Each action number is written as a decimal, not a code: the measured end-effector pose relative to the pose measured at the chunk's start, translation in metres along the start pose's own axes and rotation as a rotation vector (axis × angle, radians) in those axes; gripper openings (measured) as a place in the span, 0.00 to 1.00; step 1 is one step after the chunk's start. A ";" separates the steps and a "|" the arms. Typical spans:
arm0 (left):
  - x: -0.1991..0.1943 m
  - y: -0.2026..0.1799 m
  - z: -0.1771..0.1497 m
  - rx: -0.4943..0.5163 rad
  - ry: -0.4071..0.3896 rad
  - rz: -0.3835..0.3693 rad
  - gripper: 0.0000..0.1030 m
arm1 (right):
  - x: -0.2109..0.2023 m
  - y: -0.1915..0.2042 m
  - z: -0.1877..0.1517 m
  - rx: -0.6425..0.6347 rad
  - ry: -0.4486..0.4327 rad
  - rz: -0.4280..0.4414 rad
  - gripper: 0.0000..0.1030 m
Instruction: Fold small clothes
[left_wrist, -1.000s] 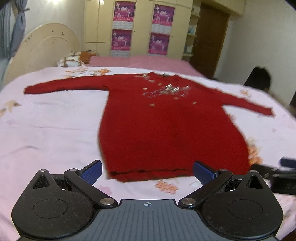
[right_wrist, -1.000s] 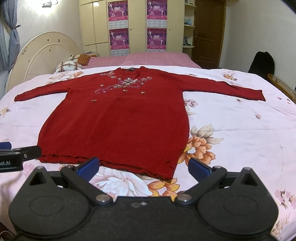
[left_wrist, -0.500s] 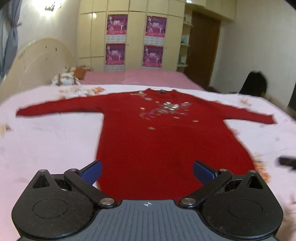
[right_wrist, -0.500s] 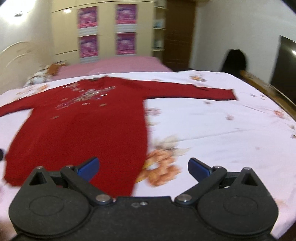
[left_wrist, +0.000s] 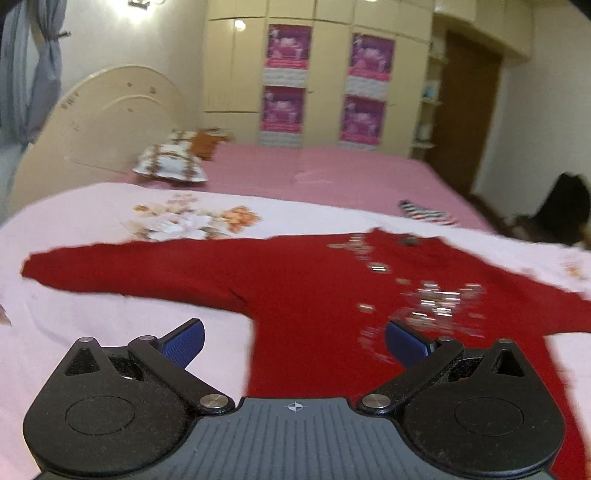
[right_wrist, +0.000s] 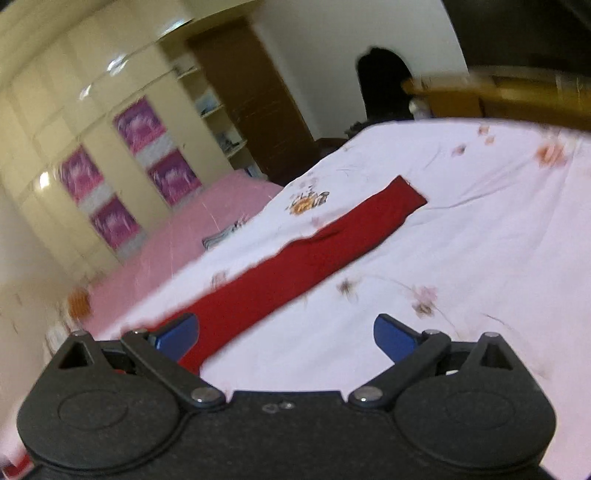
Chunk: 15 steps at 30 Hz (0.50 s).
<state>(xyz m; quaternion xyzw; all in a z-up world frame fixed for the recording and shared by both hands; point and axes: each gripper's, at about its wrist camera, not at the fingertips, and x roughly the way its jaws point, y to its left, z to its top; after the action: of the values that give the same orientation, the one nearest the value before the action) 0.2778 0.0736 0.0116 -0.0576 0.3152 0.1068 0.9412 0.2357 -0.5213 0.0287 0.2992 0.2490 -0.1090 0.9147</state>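
Red sweater (left_wrist: 314, 295) lies flat, sleeves outstretched sideways across bedsheet (left_wrist: 92, 332).

Setting: home bedroom. Evidence: bed (left_wrist: 92, 302) with floral sheet, arched cream headboard (left_wrist: 110, 122), patterned pillow (left_wrist: 170, 162), built-in wardrobe (left_wrist: 321, 74) carrying pink posters (left_wrist: 288, 48), brown door (left_wrist: 465, 110), window curtain (left_wrist: 33, 70).

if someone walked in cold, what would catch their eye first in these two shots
The red sweater spread flat on the pale floral bedsheet stands out, with shiny decorations across its chest. From the right wrist view, one long red sleeve stretches away across the sheet. Both the left hand-held gripper and the right hand-held gripper are open, holding nothing.
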 end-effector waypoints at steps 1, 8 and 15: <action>0.012 0.000 0.002 0.003 0.008 0.003 1.00 | 0.015 -0.009 0.006 0.025 -0.005 -0.015 0.96; 0.079 0.009 0.011 0.016 0.067 0.083 1.00 | 0.113 -0.057 0.037 0.143 0.024 -0.045 0.38; 0.114 0.019 0.014 -0.001 0.093 0.093 1.00 | 0.157 -0.094 0.043 0.287 0.040 -0.087 0.58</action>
<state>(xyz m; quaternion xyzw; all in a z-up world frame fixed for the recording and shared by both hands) 0.3697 0.1129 -0.0471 -0.0481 0.3610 0.1478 0.9195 0.3537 -0.6301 -0.0688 0.4178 0.2617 -0.1769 0.8518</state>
